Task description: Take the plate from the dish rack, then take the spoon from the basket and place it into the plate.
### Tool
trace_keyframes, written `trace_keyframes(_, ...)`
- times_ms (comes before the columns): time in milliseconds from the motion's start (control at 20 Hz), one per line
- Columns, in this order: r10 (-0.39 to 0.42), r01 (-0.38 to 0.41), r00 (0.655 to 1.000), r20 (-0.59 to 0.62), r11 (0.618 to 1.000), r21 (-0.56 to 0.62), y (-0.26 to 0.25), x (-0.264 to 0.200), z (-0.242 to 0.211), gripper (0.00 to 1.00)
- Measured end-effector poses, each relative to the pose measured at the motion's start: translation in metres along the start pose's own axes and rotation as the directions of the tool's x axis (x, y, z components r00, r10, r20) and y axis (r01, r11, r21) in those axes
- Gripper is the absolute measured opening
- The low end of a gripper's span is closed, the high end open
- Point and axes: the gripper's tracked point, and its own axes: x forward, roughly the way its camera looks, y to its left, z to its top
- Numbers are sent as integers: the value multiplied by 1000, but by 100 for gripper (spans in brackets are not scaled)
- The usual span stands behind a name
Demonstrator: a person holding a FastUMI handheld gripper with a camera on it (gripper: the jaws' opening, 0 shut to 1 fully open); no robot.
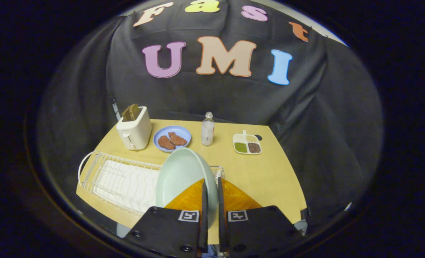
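Your tongs (211, 186) are clenched on the rim of the pale green plate (180, 175), which stands on edge at the dish rack's (119, 179) right end, with bare worktop (266, 172) to its right.

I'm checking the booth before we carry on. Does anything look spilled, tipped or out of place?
Nothing looks spilled or damaged. The pale green plate stands on edge, gripped at its rim by the gripper with both fingers pressed on it, over the dish rack. The toaster, bottle and blue plate stand or lie orderly.
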Motion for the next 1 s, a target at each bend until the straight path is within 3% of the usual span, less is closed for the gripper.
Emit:
trace_keyframes(250,21,-19,999,-38,999,46,-43,5,-51,15)
trace_keyframes(600,133,-116,985,-111,982,153,-58,22,-136,15)
trace_keyframes(750,143,-120,984,-109,972,201,-72,40,-164,15)
trace_keyframes(900,155,-129,985,-78,956,265,-86,61,-186,15)
trace_keyframes(1000,196,-171,980,-39,921,350,-87,71,-192,15)
